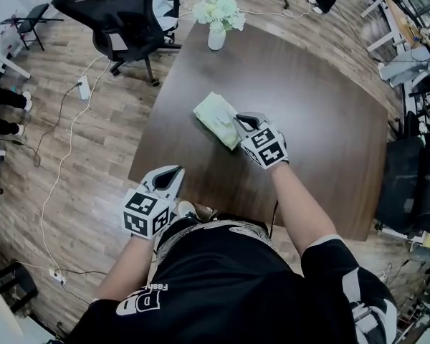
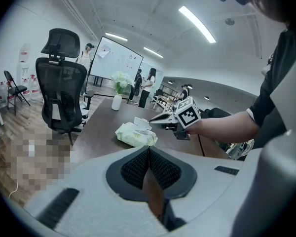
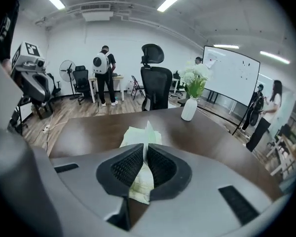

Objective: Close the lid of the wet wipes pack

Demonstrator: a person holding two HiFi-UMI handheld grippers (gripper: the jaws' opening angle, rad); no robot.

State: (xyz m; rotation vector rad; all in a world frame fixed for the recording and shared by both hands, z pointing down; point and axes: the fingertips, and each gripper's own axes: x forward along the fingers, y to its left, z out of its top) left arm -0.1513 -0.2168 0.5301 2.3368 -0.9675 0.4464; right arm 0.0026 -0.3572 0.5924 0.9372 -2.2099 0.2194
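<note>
Your right gripper [image 3: 145, 149] has its jaws drawn almost together on the thin white flip lid [image 3: 148, 132] of the pale green, soft plastic wet wipes pack [image 3: 135, 135]. The lid stands upright in the narrow slit between the ribbed black pads. In the left gripper view the lid [image 2: 142, 123] rises off the top of the pack [image 2: 133, 136], touching the right jaws' tips.

Your left gripper [image 2: 149, 152] has its jaws closed, pad against pad, with nothing between them. In the head view it [image 1: 178, 169] hangs at 7 o'clock from the pack [image 1: 213, 113], well apart from it, over the near-left corner of the dark brown wooden desk [image 1: 308, 120]. The pack lies flat near the desk's middle. A white vase of pale flowers [image 1: 216, 38] stands at 12 o'clock from it, and a black mesh office chair [image 1: 122, 13] sits off the desk at 10 o'clock.
</note>
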